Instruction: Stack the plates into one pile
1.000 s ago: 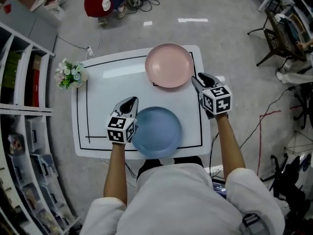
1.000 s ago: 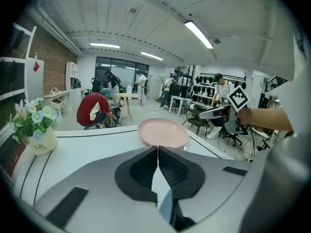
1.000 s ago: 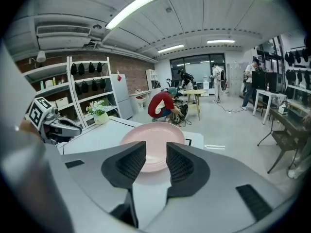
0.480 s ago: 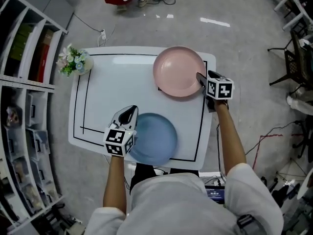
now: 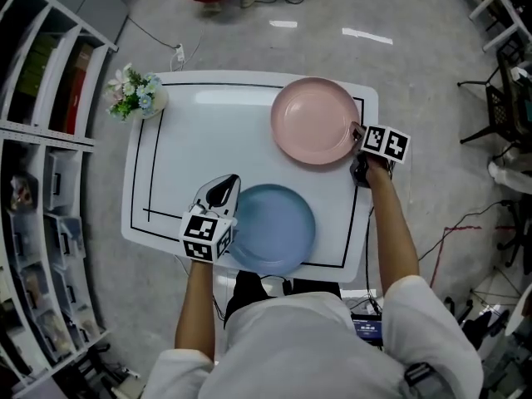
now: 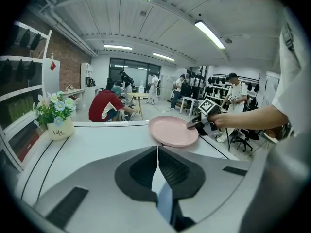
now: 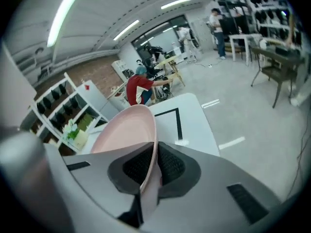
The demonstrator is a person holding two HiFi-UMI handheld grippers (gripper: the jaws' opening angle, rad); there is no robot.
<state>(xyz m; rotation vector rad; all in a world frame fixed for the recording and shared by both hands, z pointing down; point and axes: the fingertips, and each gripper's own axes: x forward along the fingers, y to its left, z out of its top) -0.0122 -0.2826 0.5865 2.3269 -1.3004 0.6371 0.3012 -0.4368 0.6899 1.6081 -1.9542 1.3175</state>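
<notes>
Step in hand: the grasp. My right gripper point(image 5: 357, 130) has its jaws closing on the rim of the pink plate point(image 5: 314, 120), which lies on the tabletop point(image 5: 208, 131) beyond the blue plate point(image 5: 274, 227) and apart from it. My left gripper point(image 5: 223, 188) is clamped on the blue plate's rim. Next, I judge: lift the pink plate level and lower it centred onto the blue plate.

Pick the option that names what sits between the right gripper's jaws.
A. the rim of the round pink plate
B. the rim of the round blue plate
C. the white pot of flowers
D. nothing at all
A: in the right gripper view, the rim of the round pink plate runs edge-on between the two jaws of the right gripper, which are closing on it.
</notes>
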